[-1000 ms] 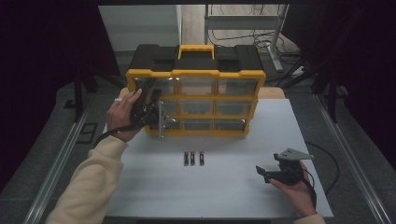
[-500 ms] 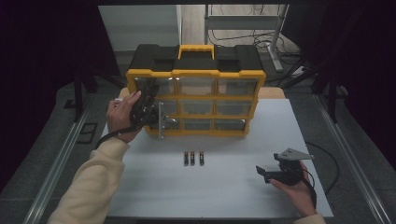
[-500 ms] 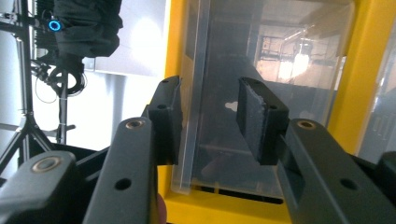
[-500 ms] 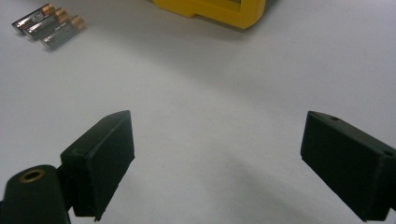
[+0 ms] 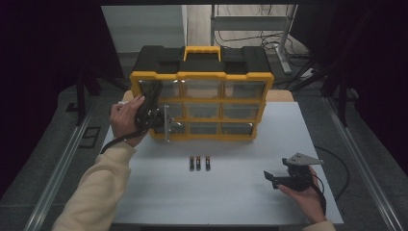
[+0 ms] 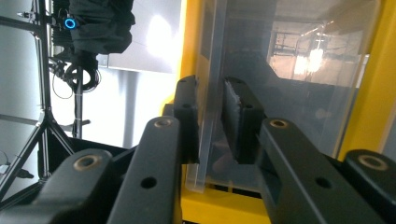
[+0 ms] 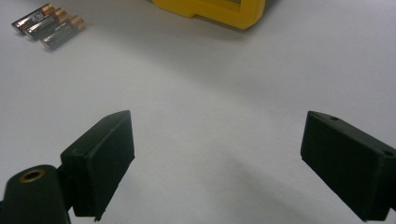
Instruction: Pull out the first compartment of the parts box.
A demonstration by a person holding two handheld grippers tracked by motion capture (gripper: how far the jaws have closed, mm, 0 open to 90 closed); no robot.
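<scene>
A yellow and black organizer (image 5: 202,75) with clear drawers stands upright at the back of the white table. My left gripper (image 5: 161,120) is at its left column. Its jaws have just been closing, and both pads now press on the thin clear front lip (image 6: 210,56) of a drawer (image 6: 299,70). Three batteries (image 5: 199,162) lie side by side in the middle of the table, and they sit at the top left in the right gripper view (image 7: 49,23). My right gripper (image 5: 269,177) rests low at the front right, open (image 7: 215,140), with bare table between its pads.
The white table (image 5: 240,192) has free room between the batteries and the right gripper. A corner of the organizer (image 7: 215,7) is at the top of the right gripper view. Metal rails run along both sides of the table, and a stand (image 6: 44,116) rises at the left.
</scene>
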